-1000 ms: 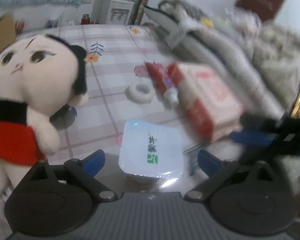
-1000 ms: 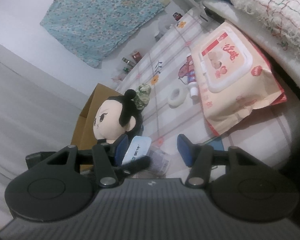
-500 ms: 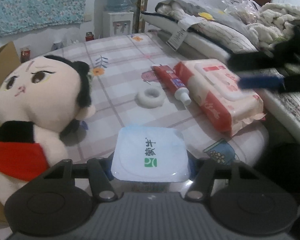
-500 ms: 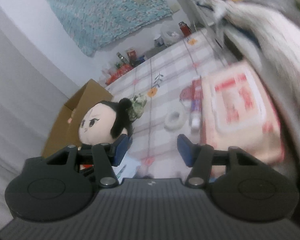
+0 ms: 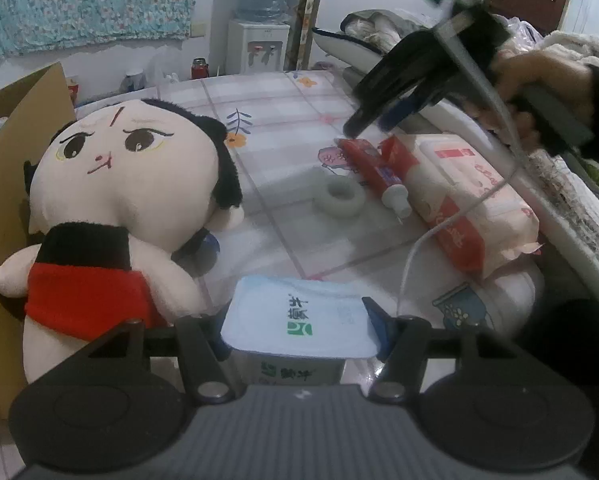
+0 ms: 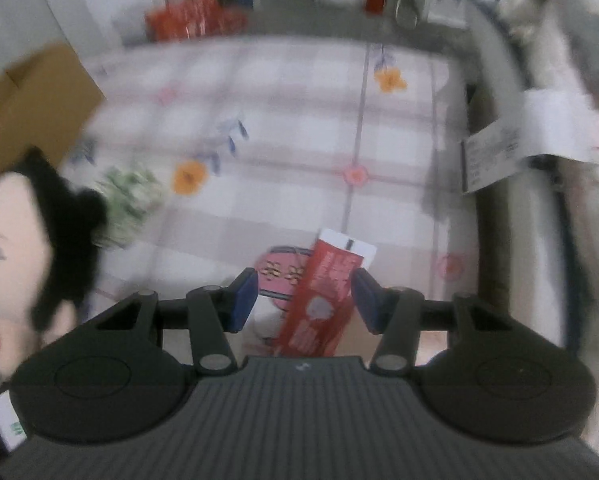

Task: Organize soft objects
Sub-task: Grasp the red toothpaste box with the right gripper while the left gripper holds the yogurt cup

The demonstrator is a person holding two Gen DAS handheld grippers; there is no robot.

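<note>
Swinging in from the side, my right gripper [image 6: 305, 300] now hovers, jaws spread, over the red toothpaste tube [image 6: 323, 300]. Nearest, my left gripper [image 5: 299, 334] pinches the yogurt cup [image 5: 299, 320]; beyond, plush doll [image 5: 127, 200] on the checked tablecloth [image 5: 279, 120].

Plush doll [image 5: 127, 200] upright; wipes pack [image 5: 471, 200] seemingly flat.

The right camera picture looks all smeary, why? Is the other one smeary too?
Right wrist view: motion blur smears the doll and tablecloth; only the toothpaste tube between the fingers is fairly clear. Left wrist view: mostly sharp, with curved fisheye edges.
</note>
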